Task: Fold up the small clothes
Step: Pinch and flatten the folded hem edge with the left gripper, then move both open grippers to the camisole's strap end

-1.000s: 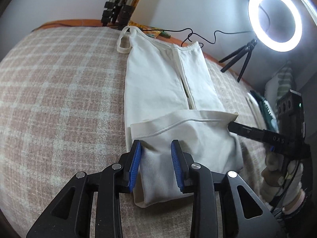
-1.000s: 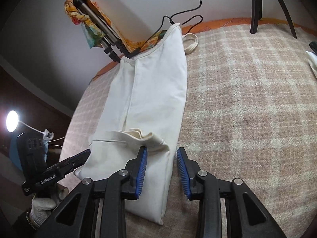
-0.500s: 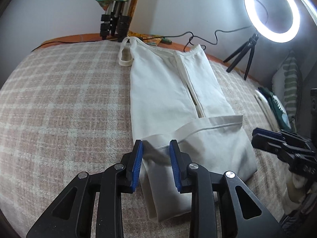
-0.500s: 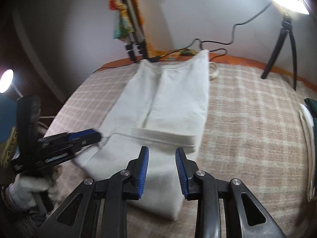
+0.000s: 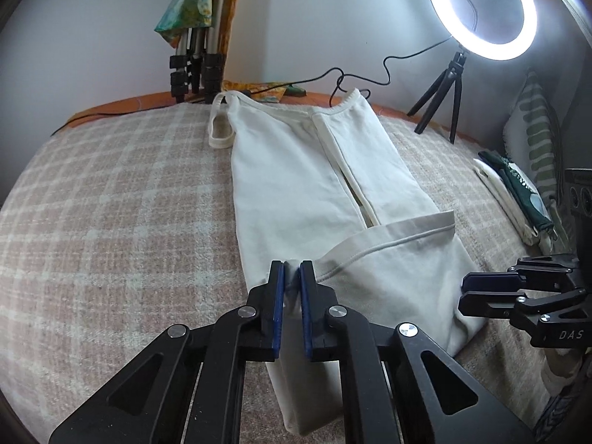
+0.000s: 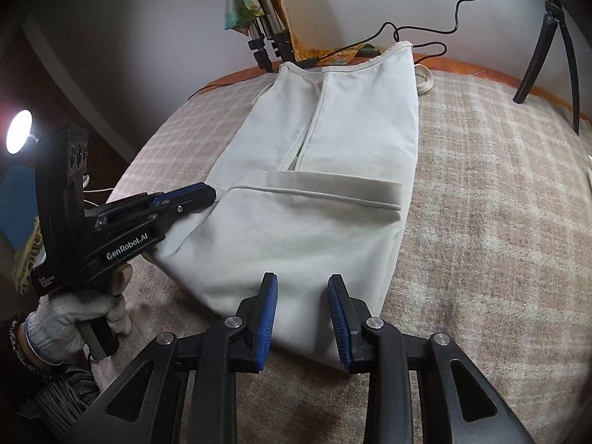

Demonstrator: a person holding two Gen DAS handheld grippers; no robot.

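A cream-white garment (image 5: 296,185) of soft knit cotton lies lengthwise on a bed covered by a fuzzy blanket (image 5: 111,222) with a pink-and-cream check pattern. The garment fills the middle of both views, its ribbed, banded edge at the far end near the wall and a loop strap at its upper left corner in the left wrist view. Its near end is turned back over the body, so a stitched hem runs as a band across the cloth in the centre of the frame. The left gripper (image 5: 292,277), black with blue ridged pads, is pressed together and pinches a raised fold of the garment at lower centre. The right gripper (image 6: 301,296) stands partly spread over the near folded edge, the cloth lying beneath and between its pads without being squeezed. A hand (image 6: 70,318) in a grey knit work glove holds the left gripper at lower left of the right wrist view. A lit ring light (image 5: 481,11) on a small black tripod stands at upper right, and folded tripod legs (image 5: 192,63) lean against the wall at upper centre.
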